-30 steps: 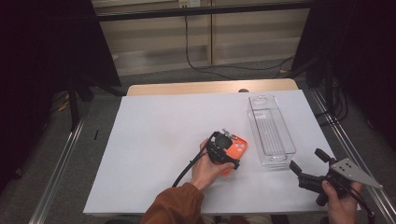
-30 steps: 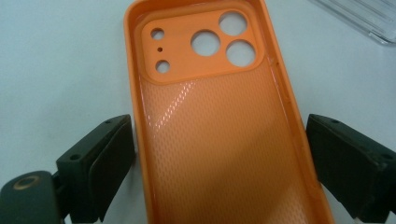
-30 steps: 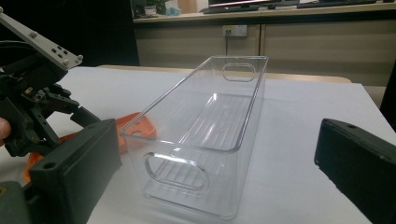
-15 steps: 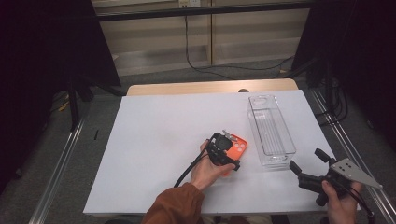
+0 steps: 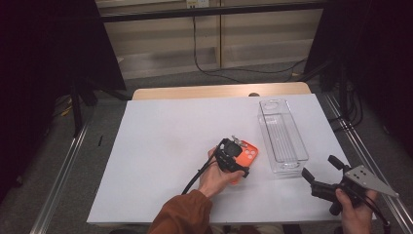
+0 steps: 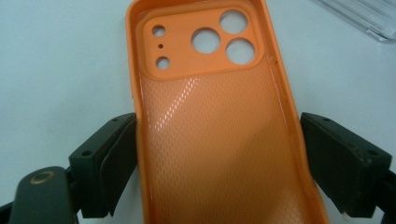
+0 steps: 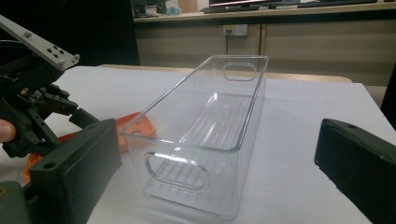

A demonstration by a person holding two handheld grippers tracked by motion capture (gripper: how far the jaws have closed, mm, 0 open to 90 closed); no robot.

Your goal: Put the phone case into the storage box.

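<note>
Beside clear bin (image 5: 282, 139) – left gripper (image 6: 219, 158) fingers closing, straddling orange case (image 6: 219, 140); right gripper (image 5: 321, 168) released.

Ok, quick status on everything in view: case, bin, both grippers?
Orange phone case: lying flat on the table, hollow side up, between the left gripper's fingers.
Clear bin: upright, empty.
Left gripper: fingers just been closing; left finger at the case's edge, right finger apart.
Right gripper: open, holding nothing.

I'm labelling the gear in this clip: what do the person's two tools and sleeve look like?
Both are black hand-held tools with two blocky jaws. The left tool trails a black cable back along a rust-brown sleeve. The right tool carries a grey three-cornered plate dotted with small holes. In the left gripper view, the jaw pads are flat, matte black, with small screw holes.
</note>
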